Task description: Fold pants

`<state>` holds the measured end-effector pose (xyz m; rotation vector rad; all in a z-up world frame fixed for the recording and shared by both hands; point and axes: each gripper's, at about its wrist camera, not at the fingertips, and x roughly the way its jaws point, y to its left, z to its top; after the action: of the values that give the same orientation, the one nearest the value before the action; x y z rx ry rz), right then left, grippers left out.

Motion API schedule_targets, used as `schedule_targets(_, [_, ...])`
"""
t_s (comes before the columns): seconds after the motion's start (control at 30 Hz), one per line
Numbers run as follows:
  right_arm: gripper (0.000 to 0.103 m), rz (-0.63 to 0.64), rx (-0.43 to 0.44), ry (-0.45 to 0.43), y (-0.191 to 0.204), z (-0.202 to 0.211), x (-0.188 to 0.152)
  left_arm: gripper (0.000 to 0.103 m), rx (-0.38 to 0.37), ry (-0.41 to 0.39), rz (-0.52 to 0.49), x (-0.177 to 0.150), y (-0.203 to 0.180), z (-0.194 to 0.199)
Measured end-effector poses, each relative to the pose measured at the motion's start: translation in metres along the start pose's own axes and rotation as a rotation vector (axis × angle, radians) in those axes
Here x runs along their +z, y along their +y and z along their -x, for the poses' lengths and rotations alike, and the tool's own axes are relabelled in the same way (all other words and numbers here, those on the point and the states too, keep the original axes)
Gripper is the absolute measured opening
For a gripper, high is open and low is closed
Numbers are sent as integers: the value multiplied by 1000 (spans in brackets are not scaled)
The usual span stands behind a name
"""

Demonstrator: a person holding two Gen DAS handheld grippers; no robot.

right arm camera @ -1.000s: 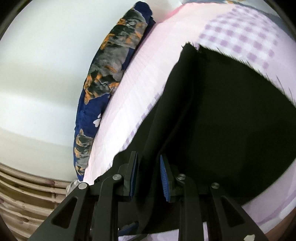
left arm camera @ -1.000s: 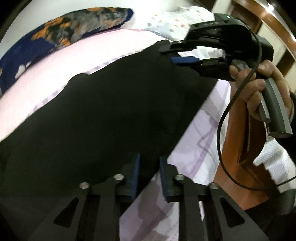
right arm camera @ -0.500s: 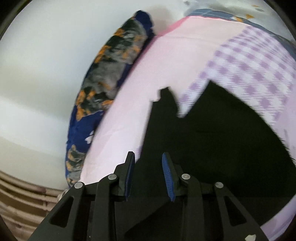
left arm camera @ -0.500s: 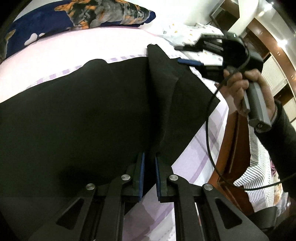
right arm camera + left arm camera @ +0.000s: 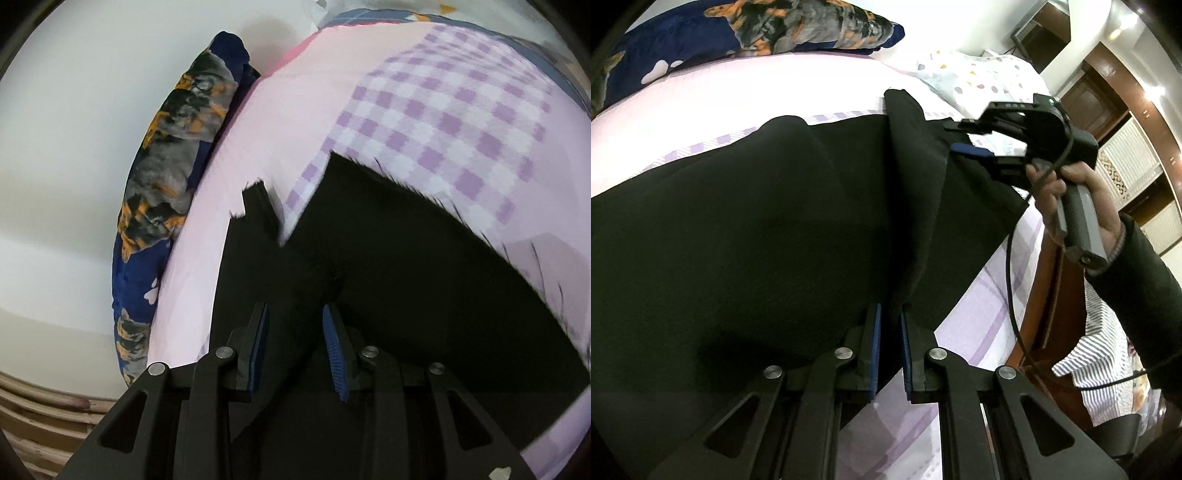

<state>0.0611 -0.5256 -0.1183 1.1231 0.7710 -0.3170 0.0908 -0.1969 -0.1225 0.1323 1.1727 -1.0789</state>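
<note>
The left gripper (image 5: 890,317) is almost closed, and its blue pads pinch a raised fold of the black pants (image 5: 757,229) near the lower edge of the cloth. The right gripper (image 5: 295,321) stands partly open; black cloth lies between its two fingers, but whether the pads press on it cannot be told. In the left wrist view the right gripper (image 5: 964,142) is at the far end of the same raised fold, and a hand (image 5: 1067,199) in a dark sleeve (image 5: 1141,280) holds its grey handle. A black cable (image 5: 1012,288) hangs in a loop from it.

The pants lie spread on a bed, on a sheet (image 5: 443,110) that is pale pink with lilac checks. The ridge of cloth runs between the two grippers, and one narrow end of the pants (image 5: 255,210) points toward the pillow. A dark blue pillow (image 5: 173,173) with a grey and orange print lies along the edge of the bed beside a white wall (image 5: 74,147). A white pillow with coloured dots (image 5: 979,81) is at the far side. To the right there is a brown wooden bed frame (image 5: 1052,314) and a striped cloth (image 5: 1097,354).
</note>
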Motion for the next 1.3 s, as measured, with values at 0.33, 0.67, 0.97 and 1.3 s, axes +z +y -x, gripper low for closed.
schedule_targets(0.33, [5, 75, -20, -24, 11, 4, 9, 12, 18, -2, -9, -1, -5, -3])
schedule_targets(0.67, [3, 110, -105, -184, -3, 96, -14, 12, 164, 5, -166, -1, -39, -9])
schedule_targets(0.97, [2, -7, -224, -157, -73, 108, -50, 12, 248, 19, -289, -3, -57, -19])
schedule_targets(1.3, [2, 59, -303, -176, -65, 101, -50, 12, 268, 12, -318, -7, -61, -19])
